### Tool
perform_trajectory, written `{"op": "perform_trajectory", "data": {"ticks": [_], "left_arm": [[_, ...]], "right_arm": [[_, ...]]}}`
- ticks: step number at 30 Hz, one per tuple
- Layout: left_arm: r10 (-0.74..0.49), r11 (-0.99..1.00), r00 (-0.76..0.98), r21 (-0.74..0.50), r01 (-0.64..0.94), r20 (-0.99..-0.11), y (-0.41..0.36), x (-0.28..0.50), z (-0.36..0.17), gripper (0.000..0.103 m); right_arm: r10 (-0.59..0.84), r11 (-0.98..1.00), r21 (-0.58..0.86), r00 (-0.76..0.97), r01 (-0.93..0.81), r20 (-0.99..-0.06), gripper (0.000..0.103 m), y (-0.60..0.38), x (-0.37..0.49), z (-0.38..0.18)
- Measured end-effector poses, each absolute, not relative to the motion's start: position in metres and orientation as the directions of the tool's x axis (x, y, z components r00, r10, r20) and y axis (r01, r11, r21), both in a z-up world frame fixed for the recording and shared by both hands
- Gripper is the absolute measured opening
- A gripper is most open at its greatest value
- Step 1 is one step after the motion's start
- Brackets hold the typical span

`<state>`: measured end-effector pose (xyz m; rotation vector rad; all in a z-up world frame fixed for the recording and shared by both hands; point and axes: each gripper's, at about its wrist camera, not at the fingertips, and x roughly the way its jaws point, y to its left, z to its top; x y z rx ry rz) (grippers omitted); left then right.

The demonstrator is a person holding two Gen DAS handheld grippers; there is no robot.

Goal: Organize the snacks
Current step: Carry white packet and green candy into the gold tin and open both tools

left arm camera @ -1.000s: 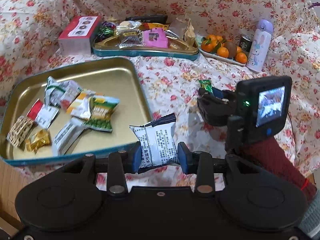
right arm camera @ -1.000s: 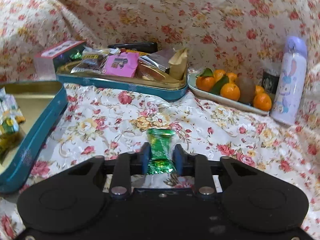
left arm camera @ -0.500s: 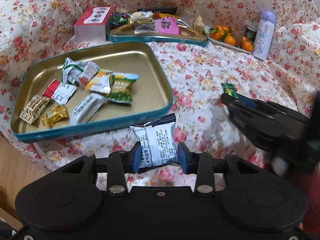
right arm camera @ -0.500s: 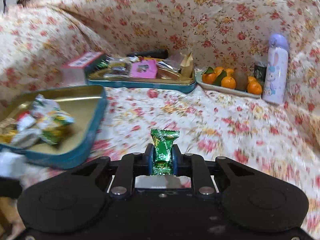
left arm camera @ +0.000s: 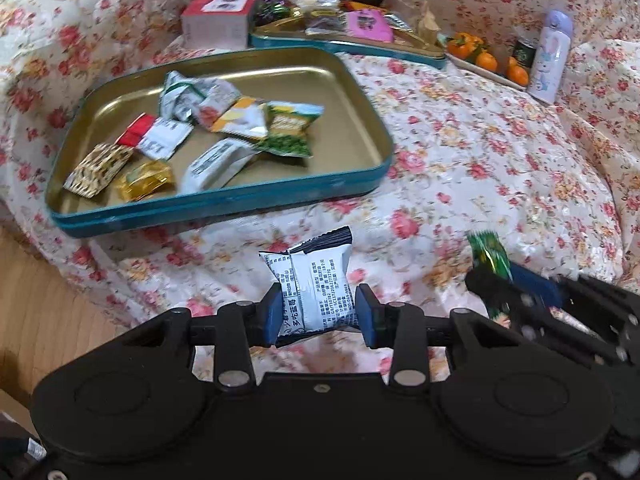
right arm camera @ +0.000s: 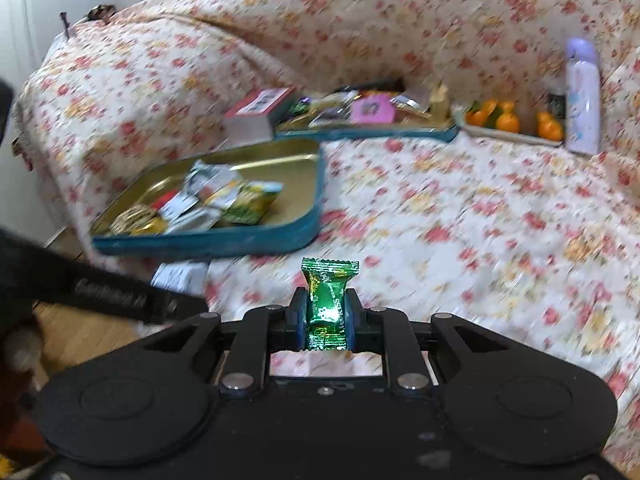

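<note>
A sofa draped in a cream cloth printed with red and yellow roses (left arm camera: 472,152) fills both views, with wood floor showing at the lower left.

The left gripper (left arm camera: 319,312) has its jaws pinching a white snack packet with a black top edge (left arm camera: 314,280); the packet carries dense black print in Chinese characters, too small to read apart from a bolder line near its lower left. It is held in the air above the cloth, just in front of the near tin tray (left arm camera: 224,206), a teal-walled, gold-lined tray that lies on the seat and holds several wrapped snacks. Among them are a green packet (left arm camera: 290,132), a gold foil sweet (left arm camera: 146,180) and a red-and-white sachet (left arm camera: 154,138); their labels cannot be made out.

The right gripper (right arm camera: 325,320) has its jaws pressed tight on a shiny green foil candy (right arm camera: 327,300), standing upright between the pads, with pale lettering that is not legible. It is held above the cloth to the right of the near tray.

Further back sit a second tin tray (left arm camera: 352,46) heaped with snacks, including a pink packet (left arm camera: 368,26), and a red-and-white box (left arm camera: 218,14) just beside it. To the right stand a plate of oranges (left arm camera: 484,60), a dark can with a round green logo (left arm camera: 522,54) and a lilac bottle with a rabbit picture (left arm camera: 548,58).
</note>
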<state>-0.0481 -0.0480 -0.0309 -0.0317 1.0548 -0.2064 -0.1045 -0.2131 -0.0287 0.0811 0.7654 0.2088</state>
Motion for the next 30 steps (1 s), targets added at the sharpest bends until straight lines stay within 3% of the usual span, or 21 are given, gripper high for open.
{"op": "perform_trajectory", "data": {"ticks": [10,30], "left_arm": [[-0.174,0.983,0.462,-0.128,0.128,-0.870,-0.023,-0.060,-0.042,0.046],[-0.225,0.971,0.566,-0.137,0.195,-0.793,-0.029,-0.027,-0.015,0.046]], "right_arm": [[0.294,0.954,0.182,0.612,-0.240,-0.734,0.019,-0.184,-0.118,-0.040],[0.326,0.945,0.259,0.657,-0.201,-0.680,0.019,-0.177,-0.081,-0.024]]}}
